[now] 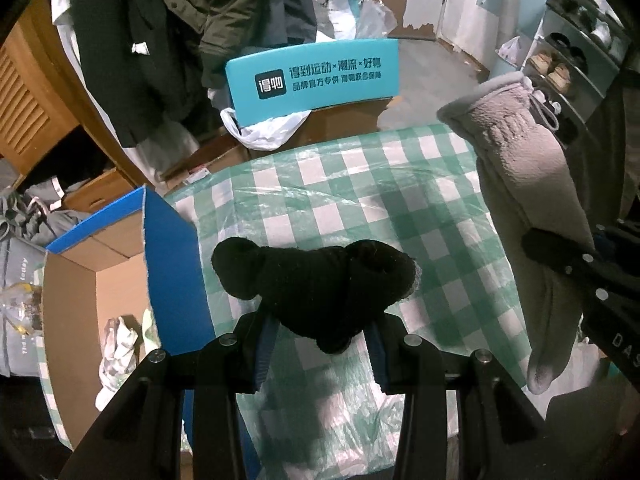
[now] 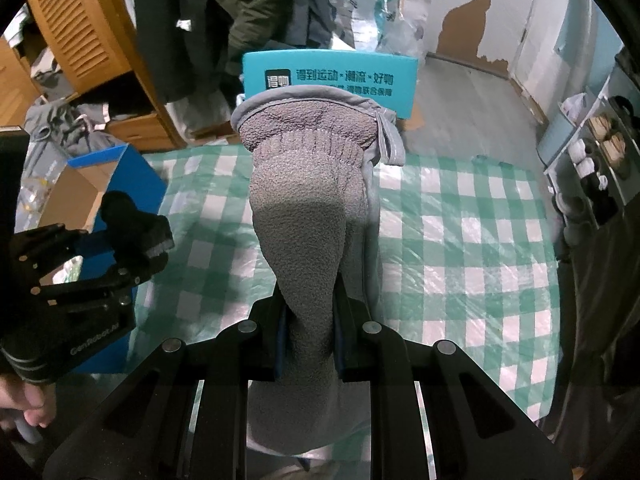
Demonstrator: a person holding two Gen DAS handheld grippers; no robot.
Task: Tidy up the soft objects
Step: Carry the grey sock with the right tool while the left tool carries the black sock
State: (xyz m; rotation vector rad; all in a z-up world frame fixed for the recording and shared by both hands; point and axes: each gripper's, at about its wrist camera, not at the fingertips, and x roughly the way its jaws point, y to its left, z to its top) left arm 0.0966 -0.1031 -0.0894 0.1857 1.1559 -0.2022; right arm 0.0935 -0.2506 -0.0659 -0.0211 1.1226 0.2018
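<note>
Closest to you in the left wrist view, your left gripper (image 1: 320, 332) pinches a black knitted soft item (image 1: 316, 284) between its blue-padded jaws; the bundle bulges out to both sides of the fingers and hangs clear above the green-and-white checked tablecloth (image 1: 360, 184). In the right wrist view, your right gripper (image 2: 308, 336) has its jaws pressed nearly together on a grey fleece glove (image 2: 308, 200), gripped low on its narrow part, with the wide cuff standing up toward twelve o'clock and the other end hanging below the jaws.

From the left camera, that same glove and the right gripper sit at about three o'clock. From the right camera, the left gripper with its black bundle sits at nine o'clock, and a bare hand (image 2: 24, 404) shows at eight o'clock below it.

Just past the left gripper, at nine o'clock in the left view, an open blue cardboard box (image 1: 176, 248) stands at the cloth's edge, with crumpled light material in it. Farther off at twelve o'clock, a teal box (image 1: 316, 76) with printed lettering stands beyond the cloth. Dark coats (image 1: 168, 32) hang behind it, and a shoe rack (image 1: 572, 56) stands at two o'clock.
</note>
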